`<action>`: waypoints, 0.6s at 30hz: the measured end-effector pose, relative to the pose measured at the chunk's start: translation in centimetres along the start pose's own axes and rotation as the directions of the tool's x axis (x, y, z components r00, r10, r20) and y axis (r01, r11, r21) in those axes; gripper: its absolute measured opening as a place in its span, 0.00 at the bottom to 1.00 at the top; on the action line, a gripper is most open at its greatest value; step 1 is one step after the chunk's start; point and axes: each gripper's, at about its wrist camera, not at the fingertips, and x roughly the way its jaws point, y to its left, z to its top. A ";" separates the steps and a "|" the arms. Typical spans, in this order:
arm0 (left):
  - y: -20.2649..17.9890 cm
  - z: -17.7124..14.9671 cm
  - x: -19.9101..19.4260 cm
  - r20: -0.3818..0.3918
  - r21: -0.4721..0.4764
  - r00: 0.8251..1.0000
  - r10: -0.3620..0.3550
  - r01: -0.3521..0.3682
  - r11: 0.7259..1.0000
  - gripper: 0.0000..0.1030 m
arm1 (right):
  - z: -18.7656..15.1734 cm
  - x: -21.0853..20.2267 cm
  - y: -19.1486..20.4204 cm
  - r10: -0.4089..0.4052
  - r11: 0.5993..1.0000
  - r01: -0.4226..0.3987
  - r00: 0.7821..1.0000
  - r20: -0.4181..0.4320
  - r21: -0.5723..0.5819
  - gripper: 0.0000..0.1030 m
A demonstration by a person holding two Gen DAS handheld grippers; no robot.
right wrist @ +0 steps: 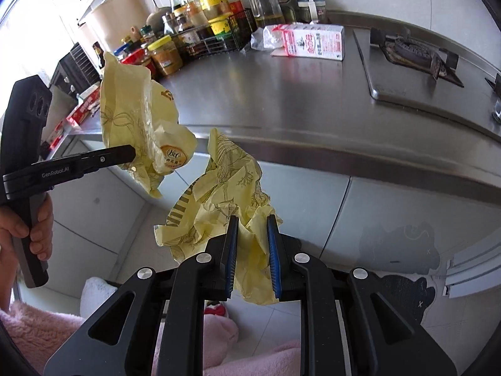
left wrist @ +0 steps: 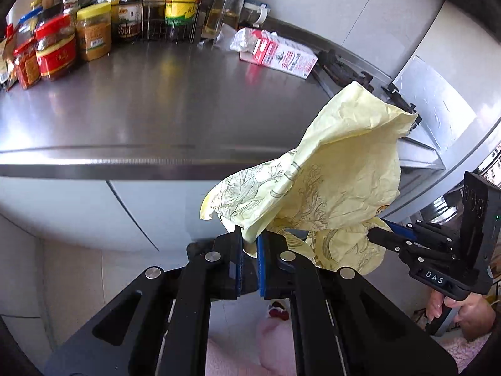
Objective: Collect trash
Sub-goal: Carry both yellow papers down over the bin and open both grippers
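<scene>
While both grippers hang in front of the counter edge, the left gripper (left wrist: 249, 244) pinches a yellow printed wrapper (left wrist: 328, 181) and the right gripper (right wrist: 252, 235) clamps a crumpled yellow wrapper (right wrist: 219, 206). Farther back on the steel counter (left wrist: 156, 100) lies a milk carton (left wrist: 281, 56), with sauce jars (left wrist: 62, 47) and a wire rack of bottles (left wrist: 169, 9) behind.

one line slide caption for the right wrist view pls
Right tool and left tool each grip a crumpled yellow wrapper before the steel counter.
</scene>
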 end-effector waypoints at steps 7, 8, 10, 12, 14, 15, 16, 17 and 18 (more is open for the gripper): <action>3.0 -4.3 6.1 -0.110 -0.101 0.992 0.054 -0.065 0.993 0.06 | -4.6 8.3 -1.2 -0.047 0.999 0.049 0.983 -0.177 0.005 0.19; 3.4 -4.5 7.1 -0.120 -0.116 0.991 0.062 -0.076 0.990 0.06 | -5.1 9.4 -1.5 -0.051 0.998 0.055 0.981 -0.188 0.016 0.19; 4.2 -5.2 9.2 -0.134 -0.147 0.988 0.071 -0.091 0.985 0.06 | -5.7 11.8 -1.8 -0.062 0.997 0.070 0.977 -0.205 0.032 0.19; 4.9 -5.6 11.4 -0.146 -0.168 0.986 0.083 -0.107 0.980 0.06 | -6.3 14.2 -1.9 -0.063 0.996 0.075 0.971 -0.229 0.043 0.19; 5.7 -6.1 13.6 -0.163 -0.188 0.983 0.087 -0.118 0.975 0.06 | -7.1 16.3 -2.0 -0.062 0.996 0.074 0.966 -0.250 0.041 0.19; 6.0 -6.2 14.7 -0.174 -0.197 0.981 0.089 -0.124 0.973 0.06 | -7.4 17.3 -2.0 -0.060 0.997 0.073 0.964 -0.257 0.038 0.19; 6.3 -6.3 15.8 -0.185 -0.200 0.979 0.091 -0.128 0.971 0.06 | -7.6 18.3 -2.1 -0.057 0.997 0.070 0.963 -0.263 0.038 0.19; 6.5 -6.4 16.8 -0.192 -0.201 0.977 0.094 -0.132 0.971 0.06 | -7.8 19.2 -2.2 -0.058 0.997 0.070 0.962 -0.267 0.037 0.19; 6.6 -6.5 17.8 -0.201 -0.198 0.975 0.096 -0.137 0.971 0.06 | -8.0 20.1 -2.2 -0.060 0.997 0.072 0.961 -0.271 0.035 0.19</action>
